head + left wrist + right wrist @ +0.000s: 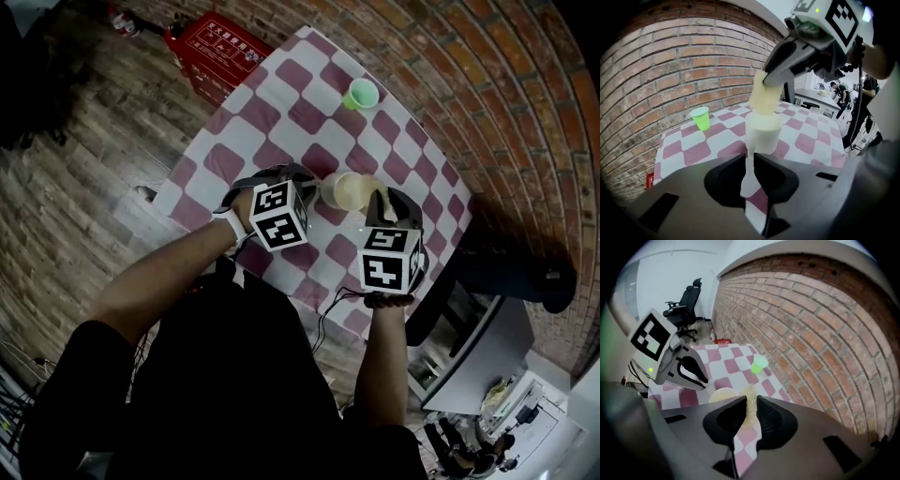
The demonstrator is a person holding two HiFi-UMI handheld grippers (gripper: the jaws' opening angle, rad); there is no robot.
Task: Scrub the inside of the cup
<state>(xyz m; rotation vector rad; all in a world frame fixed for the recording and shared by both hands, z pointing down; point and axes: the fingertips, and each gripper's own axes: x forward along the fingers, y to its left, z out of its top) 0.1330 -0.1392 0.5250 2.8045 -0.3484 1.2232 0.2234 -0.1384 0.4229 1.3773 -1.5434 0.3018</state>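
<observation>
**Both grippers at the cup**

Right gripper (382, 202) clamps a yellow sponge (765, 96), whose lower end sits in the mouth of the cream cup (763, 133) on my checkered table (691, 143). Left gripper (751, 161) pinches the cup's near side, jaws almost together.

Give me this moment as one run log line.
right gripper: shut on yellow sponge | sponge: dipped into cream cup | left gripper: at cup's base, grip unclear
</observation>
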